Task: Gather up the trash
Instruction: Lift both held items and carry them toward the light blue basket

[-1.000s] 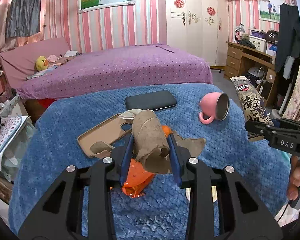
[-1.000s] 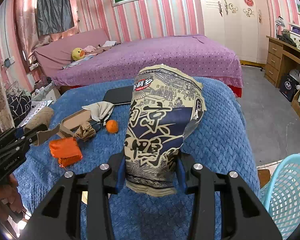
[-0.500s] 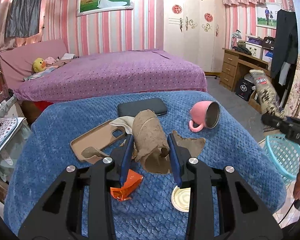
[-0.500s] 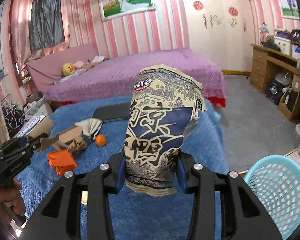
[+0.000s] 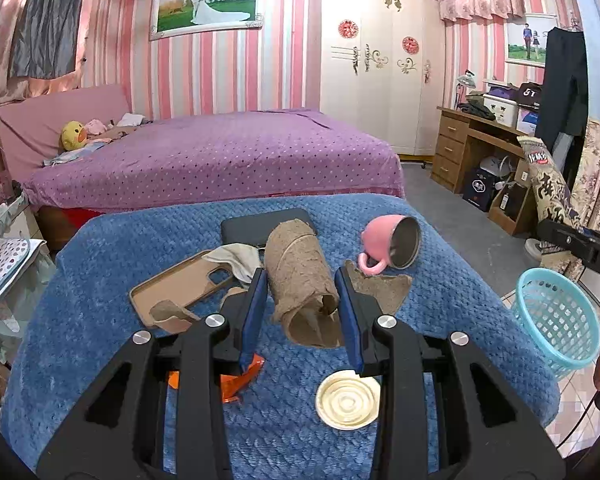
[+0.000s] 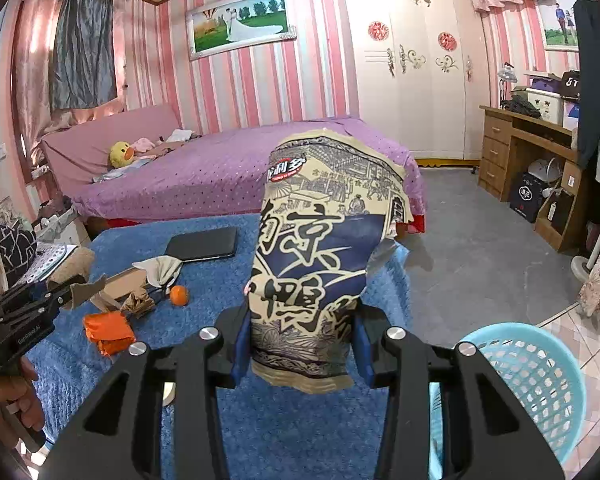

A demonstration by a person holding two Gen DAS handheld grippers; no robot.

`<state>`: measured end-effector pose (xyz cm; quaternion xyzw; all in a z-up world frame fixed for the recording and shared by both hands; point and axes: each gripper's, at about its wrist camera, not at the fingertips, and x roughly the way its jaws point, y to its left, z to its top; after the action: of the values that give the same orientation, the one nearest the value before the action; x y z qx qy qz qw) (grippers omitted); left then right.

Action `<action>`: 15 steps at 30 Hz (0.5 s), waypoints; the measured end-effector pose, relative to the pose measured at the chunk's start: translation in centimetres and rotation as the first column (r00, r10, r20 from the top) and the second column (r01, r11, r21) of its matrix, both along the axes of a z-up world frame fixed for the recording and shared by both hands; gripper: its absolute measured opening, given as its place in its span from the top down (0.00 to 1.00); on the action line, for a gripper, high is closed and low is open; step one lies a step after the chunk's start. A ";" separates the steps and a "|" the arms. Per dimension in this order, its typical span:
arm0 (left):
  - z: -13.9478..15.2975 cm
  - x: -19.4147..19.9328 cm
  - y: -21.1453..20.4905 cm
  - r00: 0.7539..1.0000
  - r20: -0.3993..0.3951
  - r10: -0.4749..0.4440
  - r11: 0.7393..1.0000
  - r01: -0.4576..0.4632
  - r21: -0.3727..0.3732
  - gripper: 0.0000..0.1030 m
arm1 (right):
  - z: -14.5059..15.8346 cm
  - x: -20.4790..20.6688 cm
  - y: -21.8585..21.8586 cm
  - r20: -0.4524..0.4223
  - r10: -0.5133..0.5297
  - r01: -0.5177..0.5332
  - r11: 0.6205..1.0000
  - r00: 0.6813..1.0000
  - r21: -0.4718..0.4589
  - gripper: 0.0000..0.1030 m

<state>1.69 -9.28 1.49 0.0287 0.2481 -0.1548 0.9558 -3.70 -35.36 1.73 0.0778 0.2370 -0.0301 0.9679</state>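
My left gripper (image 5: 302, 314) is shut on a torn brown cardboard tube (image 5: 300, 276) and holds it above the blue-covered table (image 5: 100, 280). My right gripper (image 6: 300, 344) is shut on a printed blue and cream snack bag (image 6: 320, 248), held upright past the table's right side, beside a light blue basket (image 6: 540, 380) on the floor. The basket also shows in the left wrist view (image 5: 556, 320). An orange wrapper (image 6: 108, 332), crumpled brown paper (image 6: 138, 304) and a torn cardboard piece (image 5: 380, 290) lie on the table.
On the table lie a tan phone case (image 5: 180, 284), a black phone (image 5: 260, 226), a tipped pink mug (image 5: 392, 246), a round cream lid (image 5: 348, 400), a white cloth (image 5: 236, 258) and a small orange (image 6: 179, 295). A purple bed (image 5: 220, 156) stands behind, a wooden desk (image 5: 472, 148) at right.
Both grippers have risen, each keeping its hold. The right gripper has carried the bag rightward off the table, and the blue basket has come into view below it.
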 end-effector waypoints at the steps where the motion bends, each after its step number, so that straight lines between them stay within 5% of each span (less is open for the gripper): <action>1: 0.0 -0.1 -0.2 1.000 0.002 -0.005 1.000 0.005 0.000 0.67 | 0.2 -0.2 -0.2 0.004 -0.005 0.005 1.000 1.000 0.001 0.60; 15: 1.0 -1.4 -3.3 0.998 0.011 -0.068 0.996 0.069 -0.053 0.67 | 1.6 -1.9 -3.6 0.041 -0.060 0.060 0.998 0.997 0.012 0.60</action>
<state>0.34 -12.54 2.51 0.0126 0.2385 -0.1938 0.9515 -5.56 -38.97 3.31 0.0907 0.2144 -0.0563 0.9709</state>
